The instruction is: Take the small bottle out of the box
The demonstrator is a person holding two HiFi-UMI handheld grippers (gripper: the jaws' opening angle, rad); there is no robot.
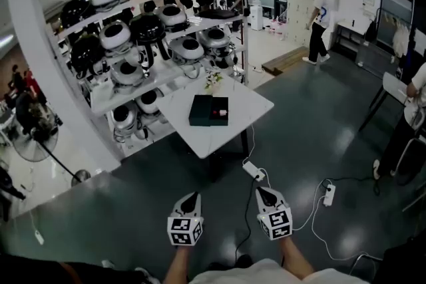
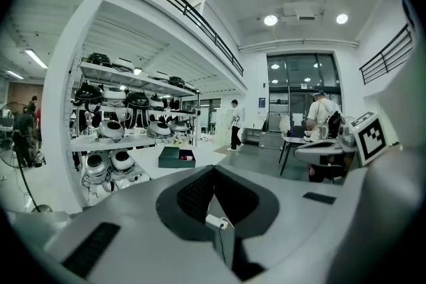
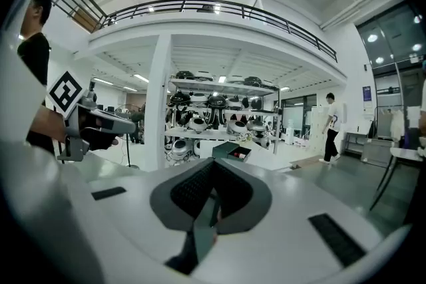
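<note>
Nearest the wearer, at the bottom edge of the head view, the left gripper (image 1: 193, 195) and the right gripper (image 1: 261, 190) hung side by side over the dark glossy floor (image 1: 313, 130), both pointing ahead and slightly down. Each gripper's own view showed its jaws clenched tip to tip with nothing between them. The forearms behind them were cut off by the lower edge of the frame.

Just past the tips, a white power strip (image 1: 253, 171) lay on the floor with its cables, and a second white power strip (image 1: 328, 194) lay off to the right. Beyond these the floor ran open up to the white square table (image 1: 219, 138), which stood with one corner turned towards the wearer.

On the table, well apart from both grippers, sat the dark green rectangular box (image 1: 202, 110), lying open. The small bottle (image 1: 219, 114) showed only as a reddish speck in the box's right half, too small for its shape to be made out.

The table's far-left side stood close to a white shelving rack (image 1: 100, 98) crowded with round black-and-white machines, while its right side faced wide bare floor. Far back, a person in a white shirt (image 1: 320, 13) stood near the wall.
</note>
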